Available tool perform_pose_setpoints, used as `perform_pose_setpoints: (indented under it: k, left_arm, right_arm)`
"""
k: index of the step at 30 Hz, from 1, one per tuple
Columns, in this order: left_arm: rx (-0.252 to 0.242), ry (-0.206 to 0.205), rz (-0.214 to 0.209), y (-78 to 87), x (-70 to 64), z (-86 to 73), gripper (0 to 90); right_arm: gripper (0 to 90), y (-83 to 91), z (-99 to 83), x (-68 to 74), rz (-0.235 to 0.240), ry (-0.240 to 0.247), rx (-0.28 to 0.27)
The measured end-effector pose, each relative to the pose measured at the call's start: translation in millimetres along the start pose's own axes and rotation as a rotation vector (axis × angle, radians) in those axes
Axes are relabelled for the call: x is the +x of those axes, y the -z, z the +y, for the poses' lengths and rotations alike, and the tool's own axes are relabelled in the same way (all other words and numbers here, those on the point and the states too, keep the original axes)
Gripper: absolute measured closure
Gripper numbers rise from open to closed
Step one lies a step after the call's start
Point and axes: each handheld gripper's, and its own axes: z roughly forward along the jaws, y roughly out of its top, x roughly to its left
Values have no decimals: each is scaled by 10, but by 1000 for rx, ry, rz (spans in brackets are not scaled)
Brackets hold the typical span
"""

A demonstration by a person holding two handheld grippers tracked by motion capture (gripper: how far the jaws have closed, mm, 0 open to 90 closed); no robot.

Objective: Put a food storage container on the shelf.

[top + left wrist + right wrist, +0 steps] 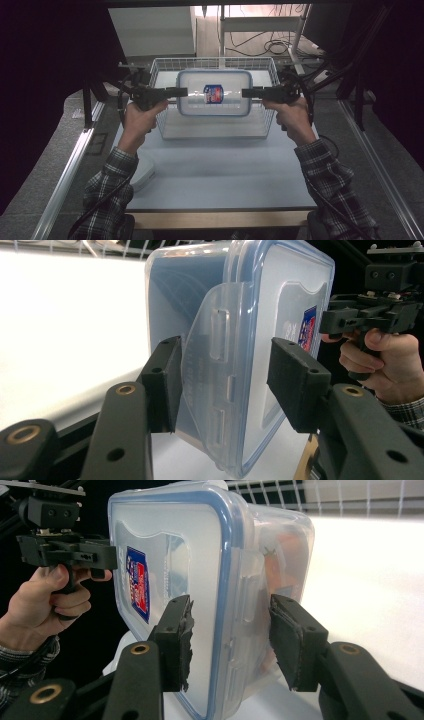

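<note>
- Clear plastic box (pixel 214 93) with a blue-rimmed lid, held up between both claws over the wire basket (pixel 165 122) at the far end of the counter (pixel 215 170).
- Left claw (pixel 184 92) at the box's left short end. In the left gripper view the jaws straddle the lid's side latch (pixel 212 390): one pad looks to touch the base side, the other stands off from the lid face with a gap. Spread, not squeezed tight.
- Right claw (pixel 245 92) at the right short end. In the right gripper view the jaws sit either side of the edge and latch (pixel 245 610), one pad close on the lid, the other with a small gap on the base side. Also spread around the box end; can't tell if it truly presses.
- Sticker (pixel 213 93) on the lid, blue and red with white marks. Writing too small and blurred to read, no brand legible.
- Something orange shows through the wall of the box in the right gripper view, can't tell what.
- Box roughly level in the high view, lid up.
- Both hands in plaid sleeves (pixel 107 190) come in from the near edge.
- White thing (pixel 142 172) lies on the counter's near left, by the left sleeve.
</note>
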Motion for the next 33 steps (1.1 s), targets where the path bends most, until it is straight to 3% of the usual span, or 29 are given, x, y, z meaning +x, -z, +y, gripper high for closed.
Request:
perform_pose_setpoints:
  k: [10, 18, 26, 28, 30, 33]
  left_arm:
    - [-10, 16, -6, -137, 247, 374, 492]
    - [-8, 66, -8, -325, 455, 405, 489]
    - [-52, 47, 0, -365, 482, 376, 477]
    - [-48, 41, 10, -370, 473, 374, 475]
    - [-24, 26, 47, -389, 447, 383, 458]
    - [-23, 56, 45, -421, 483, 375, 412]
  right_arm:
    - [525, -134, 376, -170, -25, -23, -8]
    - [512, -274, 438, -388, -58, -74, 3]
    - [492, -307, 426, -409, -91, -86, -39]
    - [490, -312, 414, -406, -103, -82, -47]
    - [523, -333, 408, -382, -138, -57, -26]
    - [480, -400, 381, -355, -193, -21, 3]
